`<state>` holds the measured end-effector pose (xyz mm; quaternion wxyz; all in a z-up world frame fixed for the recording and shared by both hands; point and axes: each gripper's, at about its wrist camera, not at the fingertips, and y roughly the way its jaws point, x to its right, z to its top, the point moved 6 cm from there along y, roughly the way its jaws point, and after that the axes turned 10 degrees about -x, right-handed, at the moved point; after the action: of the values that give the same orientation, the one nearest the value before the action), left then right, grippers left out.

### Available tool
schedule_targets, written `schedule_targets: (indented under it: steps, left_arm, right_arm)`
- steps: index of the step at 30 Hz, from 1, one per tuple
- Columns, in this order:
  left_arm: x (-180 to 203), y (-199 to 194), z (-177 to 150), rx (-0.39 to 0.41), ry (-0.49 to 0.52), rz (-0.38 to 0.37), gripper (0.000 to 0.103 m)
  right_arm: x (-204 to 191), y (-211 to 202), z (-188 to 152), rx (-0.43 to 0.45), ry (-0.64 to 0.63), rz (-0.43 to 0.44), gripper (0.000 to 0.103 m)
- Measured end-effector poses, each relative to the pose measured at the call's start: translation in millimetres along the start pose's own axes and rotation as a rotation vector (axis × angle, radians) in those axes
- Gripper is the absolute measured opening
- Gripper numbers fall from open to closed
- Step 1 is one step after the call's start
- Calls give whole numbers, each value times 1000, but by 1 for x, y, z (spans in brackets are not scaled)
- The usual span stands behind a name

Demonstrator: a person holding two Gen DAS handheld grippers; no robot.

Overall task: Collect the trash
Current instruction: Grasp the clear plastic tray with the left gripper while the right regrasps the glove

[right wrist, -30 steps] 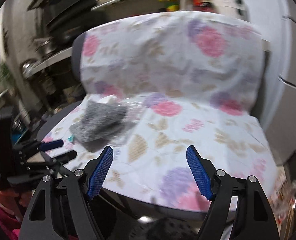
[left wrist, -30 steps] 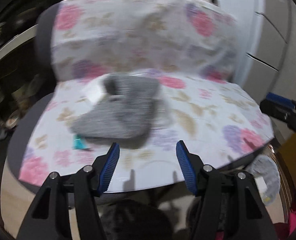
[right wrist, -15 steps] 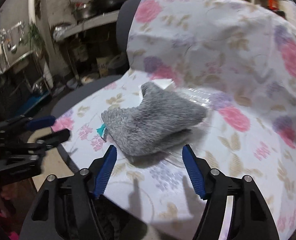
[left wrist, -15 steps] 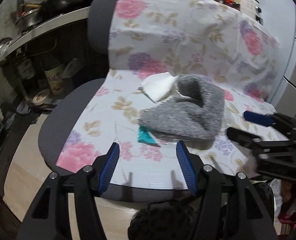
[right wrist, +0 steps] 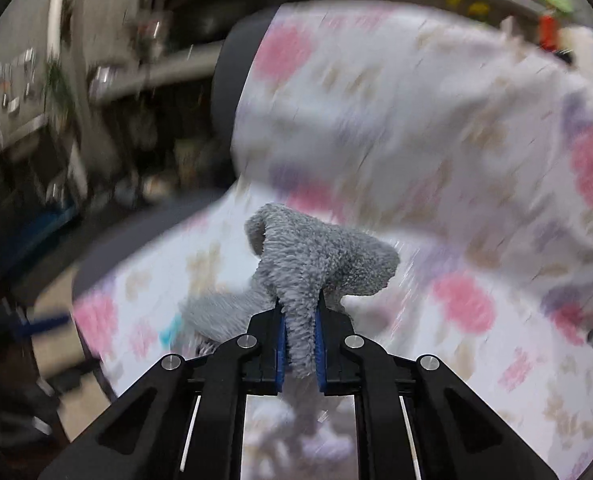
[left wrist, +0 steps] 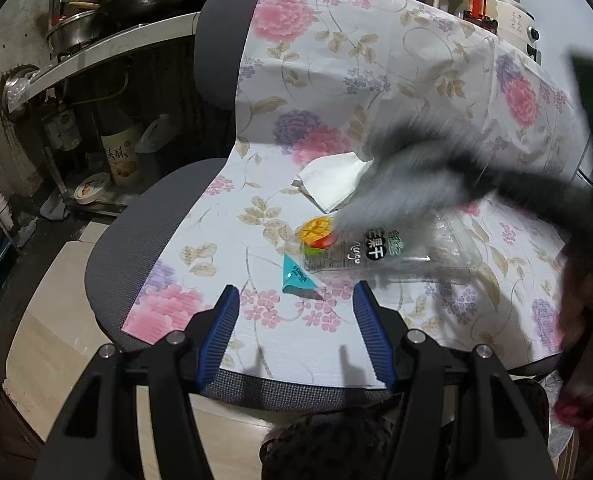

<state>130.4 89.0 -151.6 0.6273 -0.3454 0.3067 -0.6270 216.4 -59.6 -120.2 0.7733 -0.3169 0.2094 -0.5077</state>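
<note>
A swivel chair (left wrist: 144, 232) wears a floral cover (left wrist: 336, 80). On the seat lie a white tissue (left wrist: 332, 184), a clear snack bag (left wrist: 376, 252) with a mango picture, and a small teal wrapper (left wrist: 294, 276). My left gripper (left wrist: 296, 290) hovers open over the seat's front edge, just short of the teal wrapper, with nothing between its fingers. My right gripper (right wrist: 299, 316) has its jaws closing, and its blue pads pinch a fuzzy grey sock (right wrist: 320, 256). In the left wrist view the sock (left wrist: 408, 188) is a blurred streak raised above the snack bag.
A shelf with metal pots (left wrist: 96, 44) runs along the left, with a bowl (left wrist: 92, 192) and jars on the floor below. Bottles (left wrist: 476, 4) stand behind the chair back. A person's pink sleeve (left wrist: 584, 400) is at the right edge. A dark fuzzy item (left wrist: 328, 440) sits below the seat.
The right gripper went from wide open to clamped on the grey sock and lifted it, uncovering the snack bag. The left gripper stayed open and swung toward the seat's left front.
</note>
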Motion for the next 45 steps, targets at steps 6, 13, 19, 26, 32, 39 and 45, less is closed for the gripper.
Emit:
schedule_targets:
  steps: [6,13,19,26,32,39,45]
  left_arm:
    - [8,3,0,-3,13,-16,57]
    - [24,11,-4,-7,33,-61,62]
    - [34,23,-7,-37,68,-70,63]
    - [33,39,-14,-67,94,-34,68]
    - [42,63,-11,-87,153,28,68]
    - [52,84,3,-66,248,113,68]
    - [62,102,15,-56,335,143,67]
  right_arm:
    - [53,-88,17,162,84,-92,12]
    - [118,-102,-52,74,146,-389,12]
    - [140,-15,-123,-279,267,-161,20]
    - [136,-36,-118,-199,293,-122,55]
    - [128,-65,-106,-118,303,-96,55]
    - [122,-65,-100,-116,290,-98,55]
    - [123,-60,-98,-122,291,-106,55]
